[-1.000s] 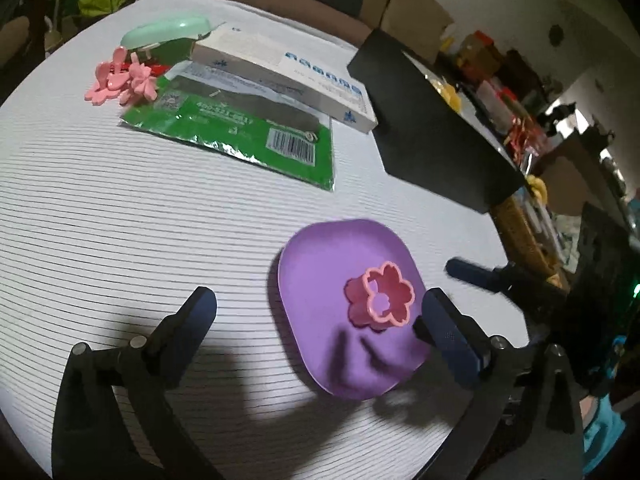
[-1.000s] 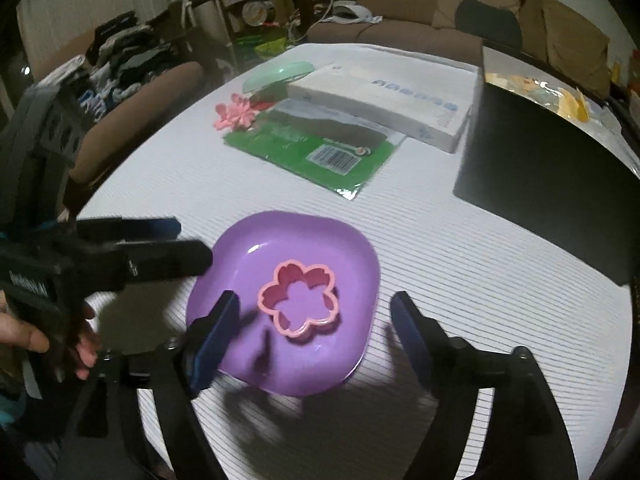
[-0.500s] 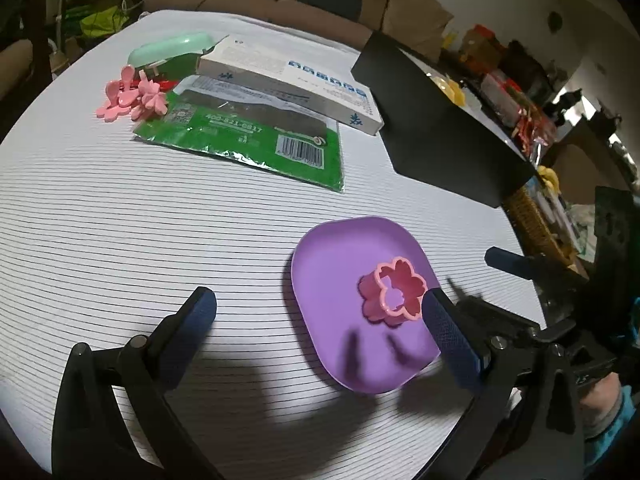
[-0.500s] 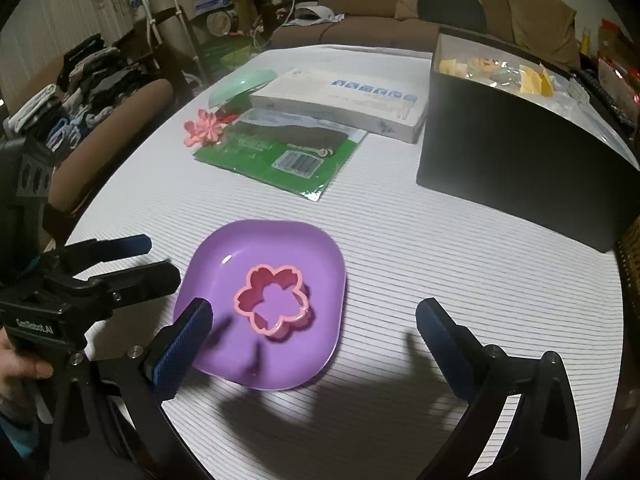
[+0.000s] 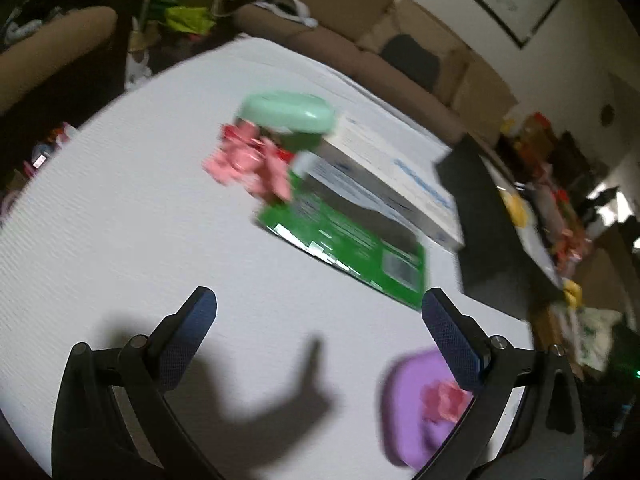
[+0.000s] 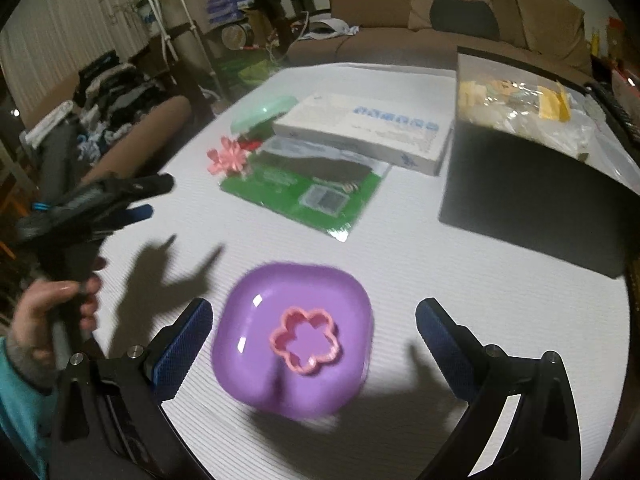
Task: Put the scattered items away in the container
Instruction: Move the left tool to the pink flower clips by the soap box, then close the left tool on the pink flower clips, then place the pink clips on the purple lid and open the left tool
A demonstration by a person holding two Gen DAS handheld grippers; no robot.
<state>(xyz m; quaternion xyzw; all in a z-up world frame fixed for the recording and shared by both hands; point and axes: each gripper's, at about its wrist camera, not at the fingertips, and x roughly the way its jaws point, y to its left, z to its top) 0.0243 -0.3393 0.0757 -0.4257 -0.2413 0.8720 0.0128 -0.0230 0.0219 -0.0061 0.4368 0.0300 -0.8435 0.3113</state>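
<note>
Step in hand: picking the next item. Right gripper (image 6: pixel 312 328) jaws spread wide, holding nothing, over the purple plate (image 6: pixel 256 312) at lower centre; pink flower cutter (image 6: pixel 306 340) lies on it. Left gripper (image 5: pixel 316 328) also wide, empty, above bare tablecloth (image 5: pixel 120 220) — pink flowers (image 5: pixel 248 160) upper centre. Black container (image 6: pixel 532 196) sits right of frame. Next, likely: descend, straddle the cutter, close.

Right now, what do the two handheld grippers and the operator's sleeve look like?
Both the left gripper and the right gripper have matte black linkage arms with silver pivot bolts and blue cross-hatched finger pads. The hand emerges from a teal sleeve. No cables visible.
</note>
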